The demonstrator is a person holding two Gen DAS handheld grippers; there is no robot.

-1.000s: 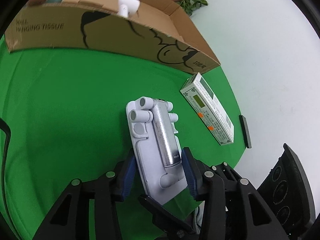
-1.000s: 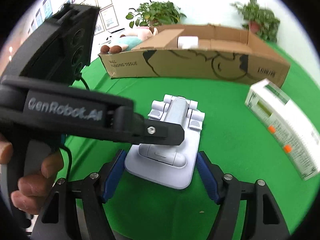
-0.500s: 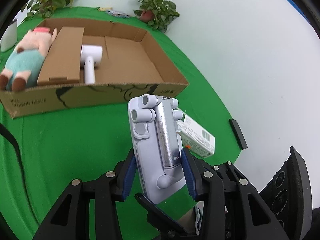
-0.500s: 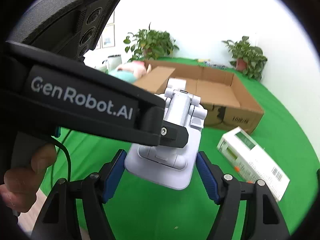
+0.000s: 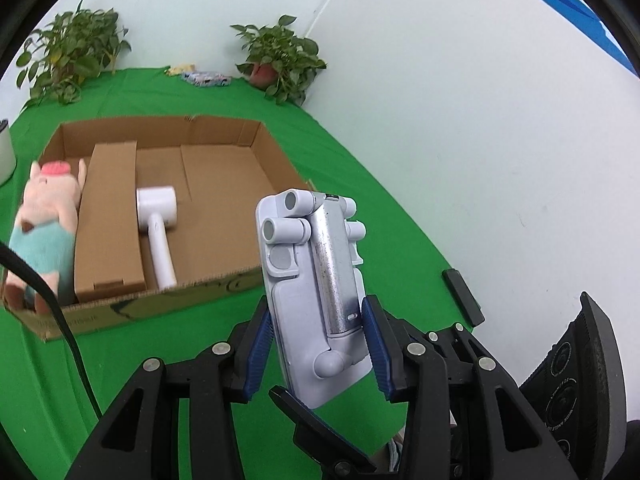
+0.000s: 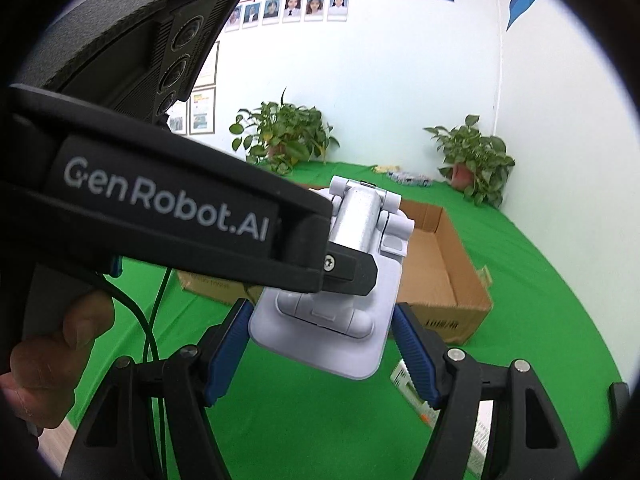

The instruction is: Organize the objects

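Observation:
A white plastic holder (image 5: 304, 320) carrying a silver metal bar (image 5: 332, 264) hangs in the air above the green table. My left gripper (image 5: 318, 356) is shut on its two long sides near the lower end. My right gripper (image 6: 320, 348) is shut on the holder (image 6: 332, 344) across its wide end, blue pads against both edges. One finger of the left gripper (image 6: 200, 220) crosses in front of the holder in the right wrist view. A right gripper finger (image 5: 304, 412) shows under the holder in the left wrist view. Behind stands an open cardboard box (image 5: 132, 304).
Inside the box lie a white hammer-shaped tool (image 5: 158, 216), a plush pig (image 5: 44, 216) and a brown cardboard insert (image 5: 108, 220). A white and green carton (image 6: 416, 396) lies on the cloth below. A black bar (image 5: 462, 296) sits at the table edge. Potted plants (image 5: 280, 60) line the back.
Both grippers have risen together with the holder, which was resting on the green cloth a second ago. The box's inside has come into view from above.

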